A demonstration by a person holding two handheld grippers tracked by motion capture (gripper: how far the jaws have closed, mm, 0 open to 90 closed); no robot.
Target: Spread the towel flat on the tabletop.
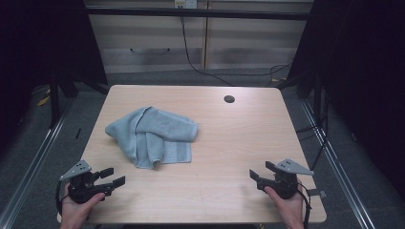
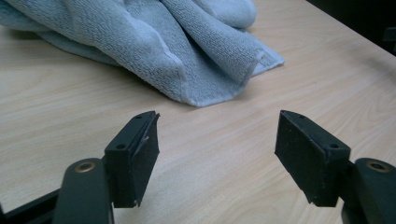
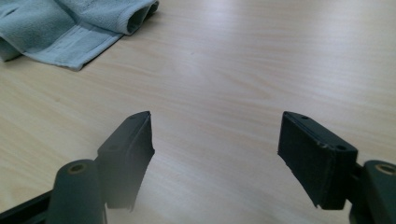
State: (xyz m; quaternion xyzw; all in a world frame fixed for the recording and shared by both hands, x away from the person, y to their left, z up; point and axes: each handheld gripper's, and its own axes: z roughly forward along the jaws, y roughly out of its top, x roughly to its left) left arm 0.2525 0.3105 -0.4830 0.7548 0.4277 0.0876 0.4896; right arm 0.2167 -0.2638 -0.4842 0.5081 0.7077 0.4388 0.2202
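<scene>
On the pale wooden table (image 1: 229, 157) a crumpled light-blue terry towel (image 1: 153, 136) is left untouched left of centre, both the left gripper (image 1: 113, 176) and right gripper (image 1: 260, 172) being held with jaws spread and empty at the near edge, so a reach toward its nearest corners is judged to be required next.

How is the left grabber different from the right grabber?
The left gripper sits near the table's left front corner, close to the crumpled light-blue towel; the right gripper sits near the right front corner, farther from it. In the left gripper view the towel lies just ahead of the jaws; in the right gripper view it lies off in the upper left corner. Both are black, held in a hand, wide open and empty.
</scene>
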